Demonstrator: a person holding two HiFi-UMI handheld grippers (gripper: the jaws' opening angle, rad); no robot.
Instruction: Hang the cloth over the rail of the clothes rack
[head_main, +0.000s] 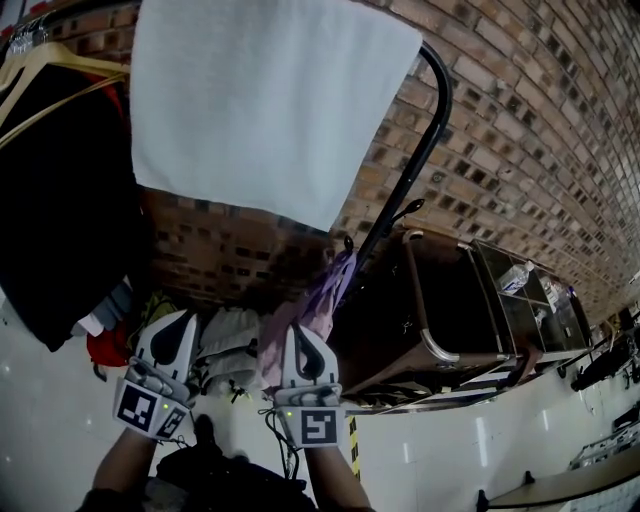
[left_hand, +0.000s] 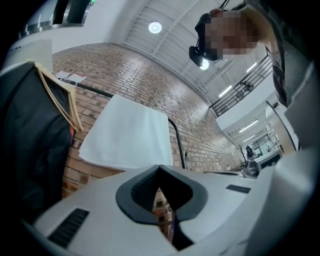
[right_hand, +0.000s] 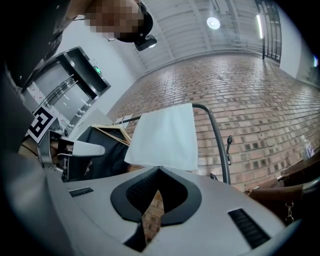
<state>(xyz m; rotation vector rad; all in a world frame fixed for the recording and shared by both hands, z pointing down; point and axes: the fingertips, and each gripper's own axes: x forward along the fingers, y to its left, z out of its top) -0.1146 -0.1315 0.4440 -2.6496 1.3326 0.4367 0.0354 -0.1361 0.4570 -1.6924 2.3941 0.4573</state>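
Over the rail (head_main: 441, 95) of the clothes rack (head_main: 395, 205), close to its curved end, the white cloth (head_main: 265, 105) hangs flat and open, its lower hem loose in front of the brick wall (head_main: 520, 130). Just beside it on the same rail, a dark garment (head_main: 55, 200) hangs from a wooden hanger (head_main: 50, 60); whether the two touch I cannot tell.

Both tools sit low and well apart from the cloth. The left gripper (head_main: 183, 322) has its jaws pressed together with nothing between them, only brick showing through the slot behind the pads. The right gripper (head_main: 302, 335) is likewise clenched on nothing, and neither touches the rack.

Judging by how it lies, the hanging looks done: the cloth drapes over the rail without a gripper supporting it.

The cloth reads as soft, light and limp, something like a thin towel. It would fold and sag wherever it is unsupported, and it carries no risk of breaking. On a smooth metal rail it could slide off if one side hangs much longer than the other. If it needs straightening, the best hold is probably the lower hem or its two free corners, pinched lightly and drawn gently, since a hard tug would likely pull the whole piece off the rail
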